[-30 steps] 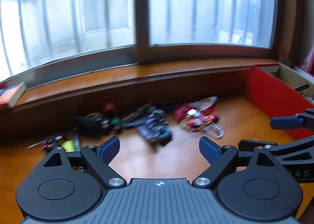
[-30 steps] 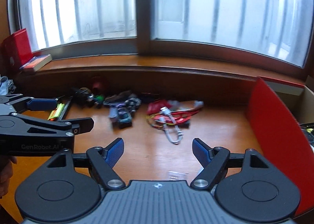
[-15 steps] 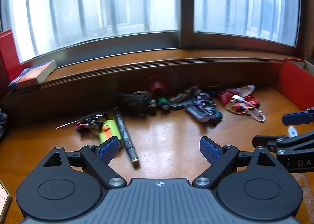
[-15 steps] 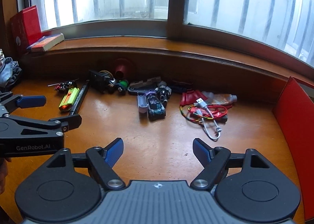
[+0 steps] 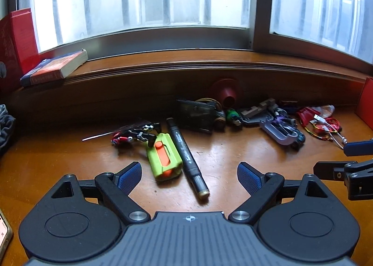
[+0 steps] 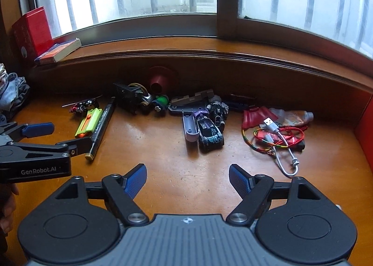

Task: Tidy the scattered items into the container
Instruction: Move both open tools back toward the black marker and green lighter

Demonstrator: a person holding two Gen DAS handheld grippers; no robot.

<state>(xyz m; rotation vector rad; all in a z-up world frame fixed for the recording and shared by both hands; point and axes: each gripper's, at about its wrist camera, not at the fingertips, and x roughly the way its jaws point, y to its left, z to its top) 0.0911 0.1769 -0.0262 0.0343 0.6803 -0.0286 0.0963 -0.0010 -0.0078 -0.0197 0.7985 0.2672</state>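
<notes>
Both tools released, empty; aim swung left off container onto scatter.

Nearest: left gripper (image 5: pixel 189 175) spread wide, lined up w/ green-orange block (image 5: pixel 164 157) and black marker (image 5: pixel 186 157), touching side by side just ahead of pads. Vs 1 s ago: red container wall filled right of both views; now only an edge (image 5: pixel 366 100). Reads as pick phase starting, nothing tidied yet. Right gripper (image 6: pixel 187 181) likewise spread, over bare desk (image 6: pixel 163 149). Farther: toy car (image 6: pixel 209 135), USB cable tangle (image 6: pixel 277 140), more scatter along sill base. Right view only: cable detail, left tool from side. Left view only: block top face, marker tip.
</notes>
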